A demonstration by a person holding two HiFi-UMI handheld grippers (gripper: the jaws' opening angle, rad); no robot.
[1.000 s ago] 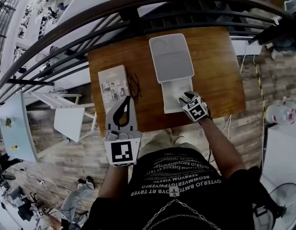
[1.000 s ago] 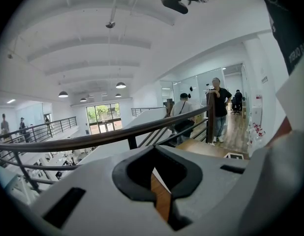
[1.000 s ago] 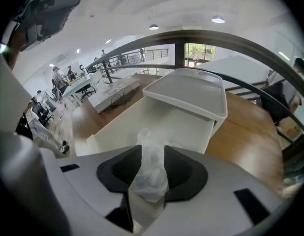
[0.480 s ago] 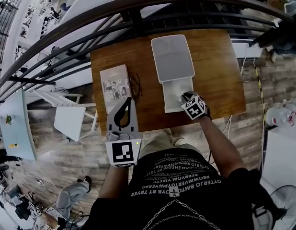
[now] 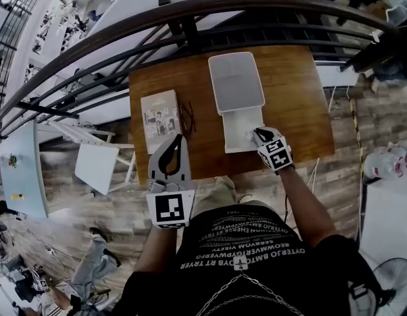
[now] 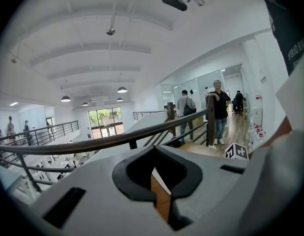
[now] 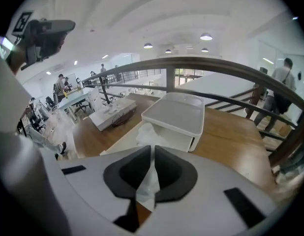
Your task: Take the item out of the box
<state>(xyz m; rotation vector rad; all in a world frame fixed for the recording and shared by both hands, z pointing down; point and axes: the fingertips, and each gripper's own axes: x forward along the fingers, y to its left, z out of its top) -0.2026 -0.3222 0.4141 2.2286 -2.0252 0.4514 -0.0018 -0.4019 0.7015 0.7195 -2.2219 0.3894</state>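
Observation:
A white box lies opened on the wooden table [image 5: 296,97], its lid [image 5: 236,81] on the far side and its shallow base [image 5: 235,143] nearer to me. Crumpled white wrapping of the item [image 7: 147,132] rises out of the base. My right gripper [image 5: 255,134] reaches into the base, and its jaws are closing with the white wrapping [image 7: 151,181] pinched between them. My left gripper [image 5: 178,138] hovers over the table's near left edge, shut with nothing in it; a strip of table [image 6: 162,203] shows past its jaws.
A book [image 5: 159,119] and a pair of glasses [image 5: 185,118] lie left of the box. A dark railing [image 5: 190,8] runs just beyond the table's far edge, with a drop to a lower floor behind it. People stand at the railing [image 6: 218,107].
The right gripper's jaws have come together on the white wrapping in the box base. The left gripper has stayed about where it was.

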